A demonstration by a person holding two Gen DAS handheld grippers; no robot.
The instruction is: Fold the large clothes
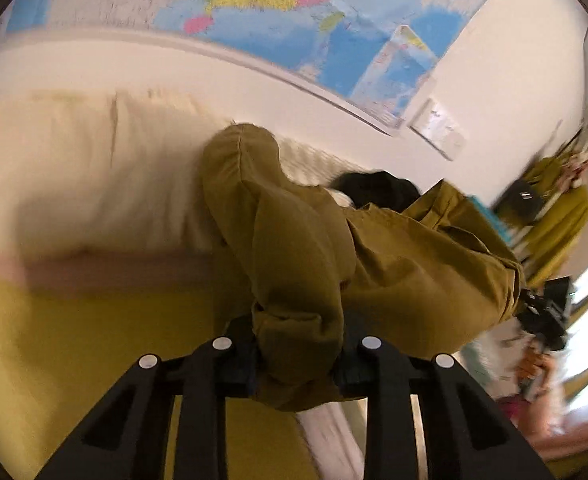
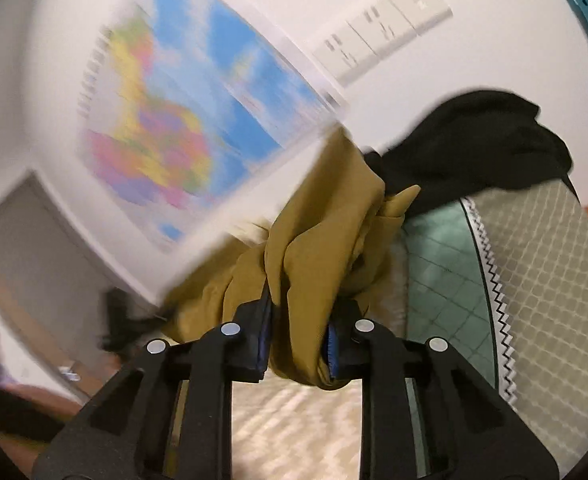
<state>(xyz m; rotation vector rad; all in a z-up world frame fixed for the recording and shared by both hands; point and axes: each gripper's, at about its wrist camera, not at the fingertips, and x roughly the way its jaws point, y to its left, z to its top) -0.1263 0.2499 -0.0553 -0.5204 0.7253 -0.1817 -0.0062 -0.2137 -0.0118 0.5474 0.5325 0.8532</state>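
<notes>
An olive-brown garment [image 1: 393, 264] hangs bunched in the air above the bed. My left gripper [image 1: 295, 364] is shut on one bunched end of it. Its cloth stretches to the right, where my right gripper shows small and blurred [image 1: 545, 312]. In the right wrist view my right gripper [image 2: 297, 352] is shut on another bunched part of the same garment [image 2: 321, 240], which rises away from the fingers. Most of the garment's shape is hidden in folds.
A cream bedcover [image 1: 86, 168] and yellow sheet [image 1: 74, 340] lie below. A black garment [image 2: 473, 148] sits on a checked quilt [image 2: 533, 264]. A world map [image 1: 294, 8] and wall sockets [image 2: 381, 36] are on the white wall. Cluttered shelves [image 1: 549, 200] stand to the right.
</notes>
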